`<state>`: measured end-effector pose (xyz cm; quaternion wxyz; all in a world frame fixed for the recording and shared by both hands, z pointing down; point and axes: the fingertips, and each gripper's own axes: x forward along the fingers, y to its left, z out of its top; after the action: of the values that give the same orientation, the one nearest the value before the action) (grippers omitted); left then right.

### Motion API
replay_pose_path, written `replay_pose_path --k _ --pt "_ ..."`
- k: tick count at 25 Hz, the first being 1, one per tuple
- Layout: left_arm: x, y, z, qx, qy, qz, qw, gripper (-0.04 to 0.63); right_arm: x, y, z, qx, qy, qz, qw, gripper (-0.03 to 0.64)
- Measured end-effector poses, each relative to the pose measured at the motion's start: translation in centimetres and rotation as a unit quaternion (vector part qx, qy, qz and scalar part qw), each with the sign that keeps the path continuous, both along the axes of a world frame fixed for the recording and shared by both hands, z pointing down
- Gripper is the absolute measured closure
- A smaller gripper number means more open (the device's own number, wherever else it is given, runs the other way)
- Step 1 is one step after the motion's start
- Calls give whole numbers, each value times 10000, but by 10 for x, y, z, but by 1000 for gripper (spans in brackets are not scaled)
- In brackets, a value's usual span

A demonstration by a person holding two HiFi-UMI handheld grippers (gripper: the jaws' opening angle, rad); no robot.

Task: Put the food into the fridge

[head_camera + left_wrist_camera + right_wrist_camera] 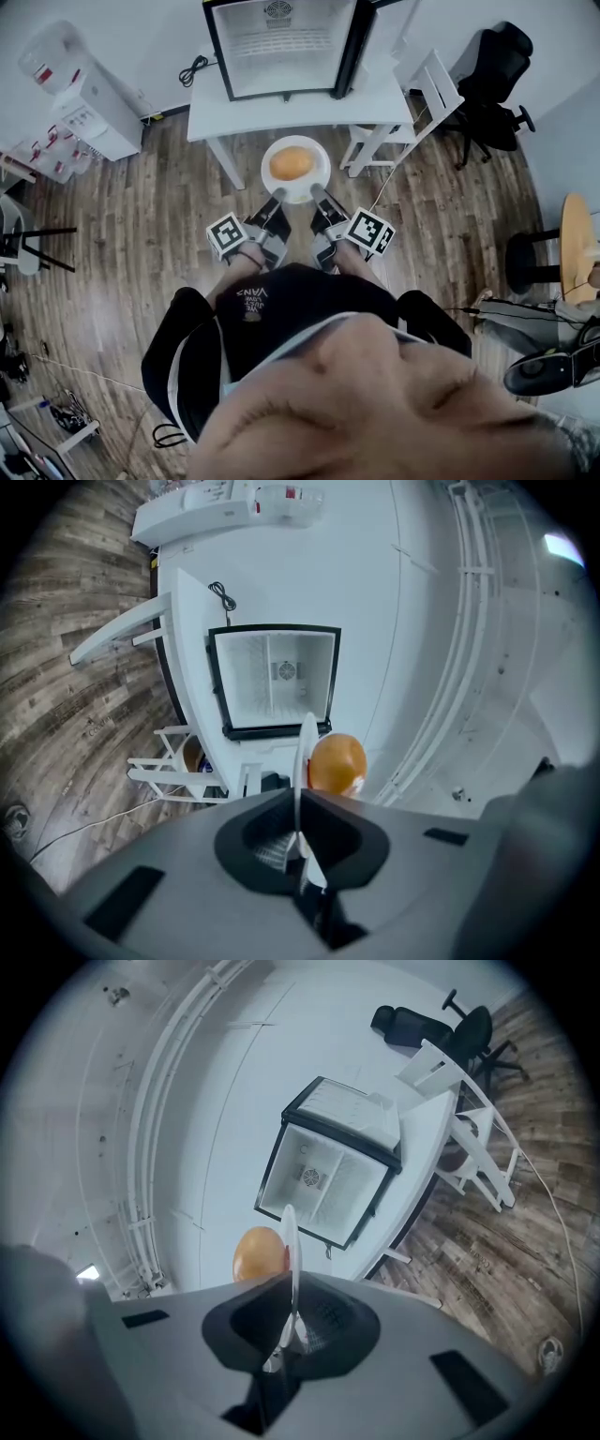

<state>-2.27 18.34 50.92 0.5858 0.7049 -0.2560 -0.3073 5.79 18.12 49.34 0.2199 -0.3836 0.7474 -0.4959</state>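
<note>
White plate point(320, 153) — orange food point(292, 163) atop

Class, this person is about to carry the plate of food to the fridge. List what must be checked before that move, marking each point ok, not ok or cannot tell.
1. Left gripper shut on the plate at its near rim: ok.
2. Right gripper shut on the same near rim, beside the left: ok.
3. Orange food sits near the plate's middle, away from the rim: ok.
4. Fridge door stands open: ok.
5. Room inside the fridge: ok, nothing shows in it.
6. Plate narrower than the fridge opening: cannot tell.
</note>
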Motion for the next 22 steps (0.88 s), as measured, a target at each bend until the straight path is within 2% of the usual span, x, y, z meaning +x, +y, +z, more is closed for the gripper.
replay_pose_path --k 13,17,22 --pt "19 -9 9 115 78 -322 9994 571 19 -13 7 89 113 -264 9995 594" --pt "24 -24 5 106 53 -445 9989 570 24 -33 1 103 139 -401 9990 594" --pt "32 -15 7 119 89 -534 9985 571 30 -23 4 164 152 -514 9984 594"
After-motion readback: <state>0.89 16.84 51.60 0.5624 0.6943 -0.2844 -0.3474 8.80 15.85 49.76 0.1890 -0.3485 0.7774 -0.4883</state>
